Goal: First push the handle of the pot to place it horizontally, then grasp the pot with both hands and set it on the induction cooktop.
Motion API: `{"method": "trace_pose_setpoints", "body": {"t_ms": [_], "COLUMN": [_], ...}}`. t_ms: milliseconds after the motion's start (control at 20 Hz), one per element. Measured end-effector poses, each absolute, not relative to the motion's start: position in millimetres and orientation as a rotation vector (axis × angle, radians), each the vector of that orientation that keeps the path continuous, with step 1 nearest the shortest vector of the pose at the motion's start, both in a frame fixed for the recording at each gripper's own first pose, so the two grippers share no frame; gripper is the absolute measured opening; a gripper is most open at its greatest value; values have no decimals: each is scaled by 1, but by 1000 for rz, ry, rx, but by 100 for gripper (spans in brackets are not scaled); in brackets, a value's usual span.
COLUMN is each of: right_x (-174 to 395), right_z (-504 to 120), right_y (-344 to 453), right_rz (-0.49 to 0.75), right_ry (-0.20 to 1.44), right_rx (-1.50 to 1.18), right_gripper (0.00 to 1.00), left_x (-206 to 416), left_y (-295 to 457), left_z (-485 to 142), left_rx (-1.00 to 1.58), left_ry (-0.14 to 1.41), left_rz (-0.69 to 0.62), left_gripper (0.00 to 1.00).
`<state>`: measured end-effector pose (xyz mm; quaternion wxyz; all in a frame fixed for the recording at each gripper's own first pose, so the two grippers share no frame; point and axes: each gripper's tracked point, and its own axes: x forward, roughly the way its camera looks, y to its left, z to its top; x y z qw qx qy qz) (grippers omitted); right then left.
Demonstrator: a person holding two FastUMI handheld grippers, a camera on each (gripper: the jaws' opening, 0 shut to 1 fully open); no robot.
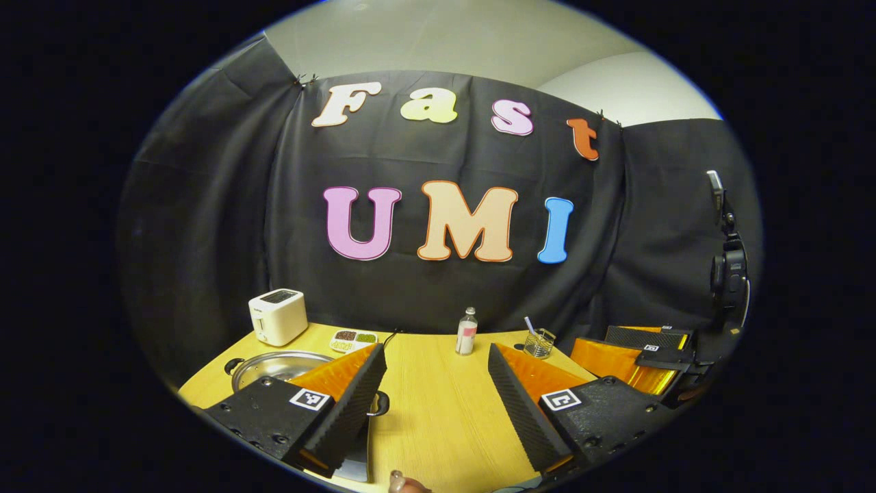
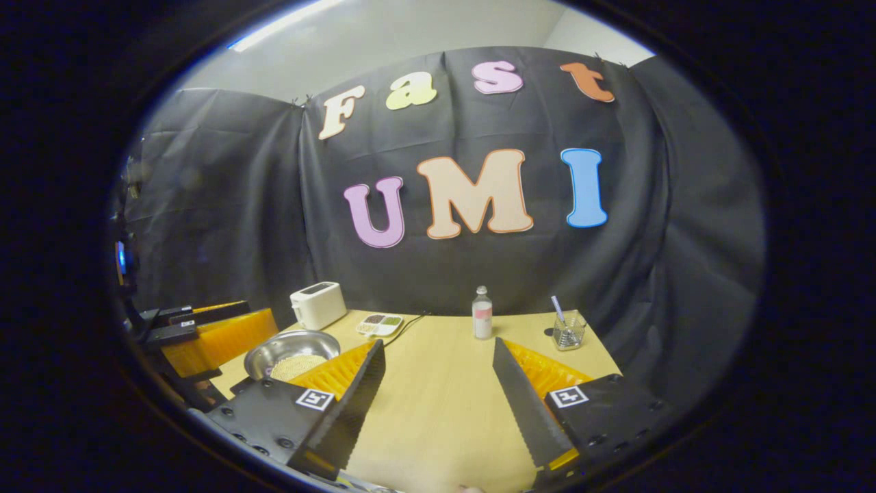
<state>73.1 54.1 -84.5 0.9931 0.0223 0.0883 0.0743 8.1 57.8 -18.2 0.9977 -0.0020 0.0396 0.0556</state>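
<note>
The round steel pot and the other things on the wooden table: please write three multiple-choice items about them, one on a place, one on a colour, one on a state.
1. Where does the white toaster stand?
A. behind the round steel pot
B. right of the glass cup
C. at the table's near edge

2. What colour is the label of the small clear bottle?
A. green
B. pink
C. blue

3. How are the fingers of the left hand-held gripper?
A. shut on the pot
B. shut on nothing
C. open

Answers: 1 A, the toaster is at the back left, beyond the pot. 2 B, a pink band shows on it. 3 C, bare wooden table shows between them.
</note>
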Motion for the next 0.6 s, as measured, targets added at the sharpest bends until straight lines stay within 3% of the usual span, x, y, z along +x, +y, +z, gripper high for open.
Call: {"method": "trace_pose_setpoints", "body": {"t_ms": [600], "right_x": [71], "right_z": [-87], "right_y": [50], "right_rz": [165], "right_ry": [199], "right_rx": [60], "right_gripper": [94], "left_x": [9], "left_y": [54], "left_z": [-26], "left_rx": [-60], "left_ry": [103], "left_rz": [103], "left_gripper": [96]}}
